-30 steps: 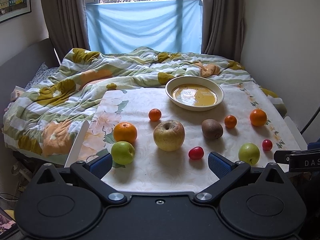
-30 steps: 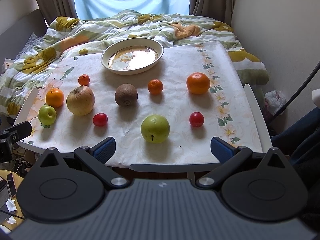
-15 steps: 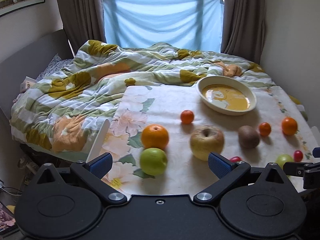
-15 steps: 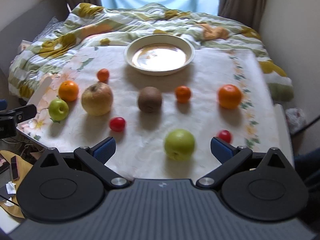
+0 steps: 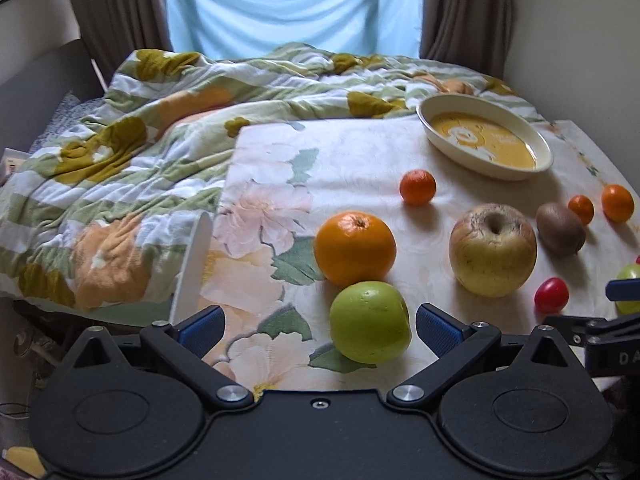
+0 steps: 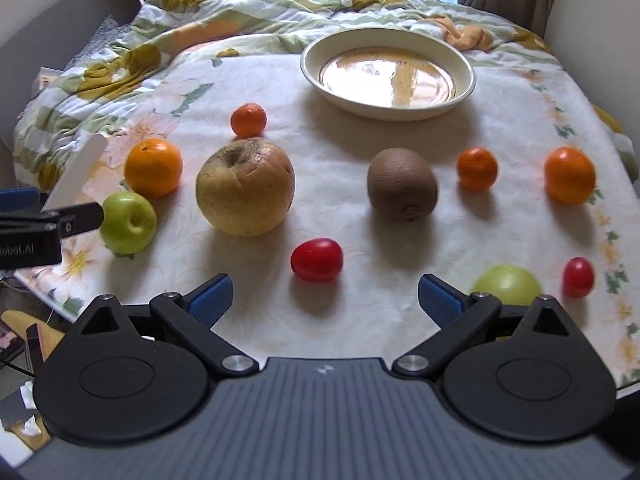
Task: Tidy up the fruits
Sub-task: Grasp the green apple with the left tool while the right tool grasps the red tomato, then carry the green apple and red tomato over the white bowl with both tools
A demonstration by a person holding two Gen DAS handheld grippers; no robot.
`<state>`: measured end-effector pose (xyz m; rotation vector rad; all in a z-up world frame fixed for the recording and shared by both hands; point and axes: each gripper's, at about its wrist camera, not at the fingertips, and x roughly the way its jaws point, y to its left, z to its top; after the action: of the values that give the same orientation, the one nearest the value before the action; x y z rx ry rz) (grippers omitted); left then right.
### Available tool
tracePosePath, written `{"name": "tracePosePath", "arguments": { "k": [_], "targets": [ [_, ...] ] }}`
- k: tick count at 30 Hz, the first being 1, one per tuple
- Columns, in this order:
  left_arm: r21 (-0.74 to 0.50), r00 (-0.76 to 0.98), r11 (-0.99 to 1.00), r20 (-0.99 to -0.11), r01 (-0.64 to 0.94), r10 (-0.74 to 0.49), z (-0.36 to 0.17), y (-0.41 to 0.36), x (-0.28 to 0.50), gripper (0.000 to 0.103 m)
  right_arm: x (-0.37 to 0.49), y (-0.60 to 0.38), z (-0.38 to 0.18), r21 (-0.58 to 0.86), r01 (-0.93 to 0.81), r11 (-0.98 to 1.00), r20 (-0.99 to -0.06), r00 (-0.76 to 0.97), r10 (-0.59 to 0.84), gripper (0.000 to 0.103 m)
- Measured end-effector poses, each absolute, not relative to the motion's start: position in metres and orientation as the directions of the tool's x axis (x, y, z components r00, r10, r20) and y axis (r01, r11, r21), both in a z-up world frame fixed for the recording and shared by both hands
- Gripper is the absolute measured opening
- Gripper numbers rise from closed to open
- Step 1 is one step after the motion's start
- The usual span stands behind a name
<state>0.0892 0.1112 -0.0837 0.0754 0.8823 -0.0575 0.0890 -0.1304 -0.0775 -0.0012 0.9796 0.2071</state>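
Both tools are open: the left tool [image 5: 318, 326] is around the small green apple [image 5: 370, 322], the right tool [image 6: 325, 300] near the red cherry tomato [image 6: 317, 260].

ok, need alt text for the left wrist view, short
Open left gripper just short of a green apple that sits nearer its right finger, on a floral table. Behind the apple lies an orange; to the right a big yellow apple, a kiwi, tangerines, a red tomato and an empty bowl.
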Motion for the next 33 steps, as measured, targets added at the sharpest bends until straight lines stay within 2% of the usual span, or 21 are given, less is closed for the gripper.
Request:
{"name": "tracePosePath", "arguments": {
  "k": [5, 11, 13, 16, 21, 24, 30, 32, 33],
  "targets": [
    [0.013, 0.606, 0.99, -0.792, 0.138, -0.073, -0.098, 0.107, 0.099, 0.101, 0.099, -0.121, -0.094, 0.089, -0.136, 0.987, -0.831, 0.535, 0.149, 0.103],
    [-0.018, 0.581, 0.986, -0.806, 0.167, -0.113, -0.108, 0.105, 0.107, 0.09, 0.106, -0.115, -0.105, 0.081, -0.115, 0.99, -0.837, 0.531, 0.13, 0.103],
    [-0.035, 0.573, 0.984, -0.809, 0.174, -0.13, -0.109, 0.105, 0.107, 0.078, 0.106, -0.114, -0.107, 0.08, -0.108, 0.991, -0.837, 0.533, 0.126, 0.103],
    [-0.042, 0.562, 0.982, -0.815, 0.184, -0.141, -0.11, 0.104, 0.108, 0.068, 0.106, -0.114, -0.107, 0.076, -0.101, 0.992, -0.836, 0.535, 0.119, 0.102],
    [-0.069, 0.563, 0.978, -0.809, 0.199, -0.172, -0.11, 0.105, 0.107, 0.056, 0.108, -0.112, -0.108, 0.06, -0.097, 0.993, -0.835, 0.541, 0.104, 0.099],
    [-0.064, 0.568, 0.979, -0.806, 0.196, -0.166, -0.11, 0.104, 0.108, 0.056, 0.109, -0.112, -0.108, 0.054, -0.102, 0.993, -0.83, 0.548, 0.101, 0.092],
    [-0.062, 0.571, 0.981, -0.806, 0.183, -0.157, -0.109, 0.103, 0.106, 0.056, 0.111, -0.109, -0.104, 0.036, -0.12, 0.992, -0.821, 0.563, 0.098, 0.066],
    [-0.061, 0.572, 0.982, -0.805, 0.18, -0.155, -0.109, 0.102, 0.106, 0.056, 0.111, -0.109, -0.104, 0.04, -0.126, 0.991, -0.818, 0.565, 0.104, 0.051],
    [-0.061, 0.574, 0.982, -0.804, 0.178, -0.154, -0.109, 0.102, 0.106, 0.056, 0.111, -0.109, -0.103, 0.04, -0.133, 0.99, -0.817, 0.567, 0.109, 0.051]
  ]
}}
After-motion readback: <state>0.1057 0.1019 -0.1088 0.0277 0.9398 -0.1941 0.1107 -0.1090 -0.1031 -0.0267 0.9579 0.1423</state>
